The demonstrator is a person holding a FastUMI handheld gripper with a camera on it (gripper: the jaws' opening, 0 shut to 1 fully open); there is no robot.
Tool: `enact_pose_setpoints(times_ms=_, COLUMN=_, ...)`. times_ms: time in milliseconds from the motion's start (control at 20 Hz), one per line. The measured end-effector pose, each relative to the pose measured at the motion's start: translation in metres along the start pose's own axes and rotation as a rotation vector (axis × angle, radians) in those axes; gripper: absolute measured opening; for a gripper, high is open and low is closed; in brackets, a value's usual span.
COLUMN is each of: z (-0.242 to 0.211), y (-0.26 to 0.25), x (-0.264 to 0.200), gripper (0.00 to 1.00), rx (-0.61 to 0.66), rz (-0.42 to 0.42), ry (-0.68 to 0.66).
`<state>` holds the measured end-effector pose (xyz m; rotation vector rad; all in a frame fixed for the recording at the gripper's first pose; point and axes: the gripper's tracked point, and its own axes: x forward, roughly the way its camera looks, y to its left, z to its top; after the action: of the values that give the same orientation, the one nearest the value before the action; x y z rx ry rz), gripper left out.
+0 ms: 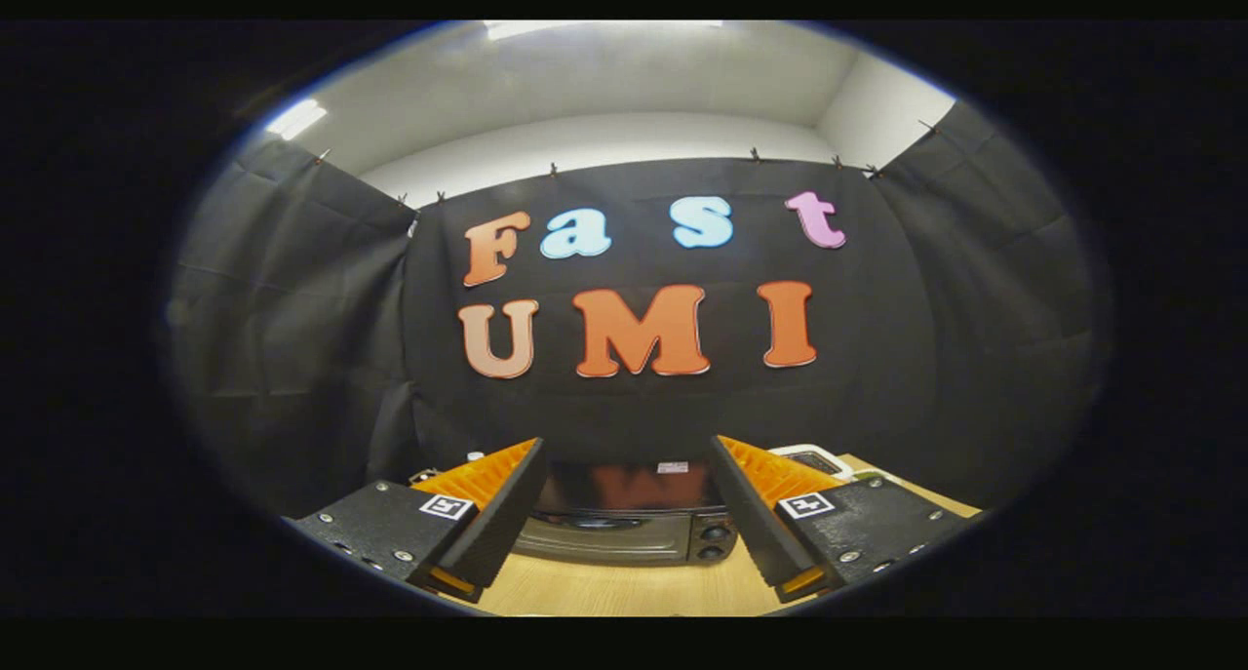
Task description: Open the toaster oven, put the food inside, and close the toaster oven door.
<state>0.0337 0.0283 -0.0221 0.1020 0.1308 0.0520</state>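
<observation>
A: The toaster oven (624, 529) sits on the bench (624, 587) straight ahead, framed between the two fingers and a little beyond them. Its door looks closed, with the glass front facing the camera and two knobs (715, 541) stacked at its right side.

B: So the step in hand is the first one, getting the door open?

A: That is the fair reading. The hand-held gripper (624, 499) is spread wide, with nothing between its fingers and no contact with the oven.

B: What would make the opening go well?

A: The holder should find the door handle first. From here the handle cannot be made out clearly; a pale strip runs along the lower front, but whether that is the handle is uncertain. The gripper is high and looks over the top of the oven, so it likely needs to come down and forward until the front is properly in sight.

B: And once the handle is in reach?

A: Close both fingers on it squarely near its middle, then follow the door's arc rather than tugging straight back, since a light oven could slide across the bench. Keeping clear of the knobs matters too.

B: Anything else nearby?

A: A pale object (809, 460) sits behind the right finger; what it is cannot be told.
</observation>
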Motion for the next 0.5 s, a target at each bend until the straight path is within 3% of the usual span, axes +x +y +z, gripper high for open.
enact_pose_setpoints(times_ms=500, z=-0.097, y=0.036, x=0.084, gripper=0.98, rx=-0.033, rz=0.005, ry=0.351)
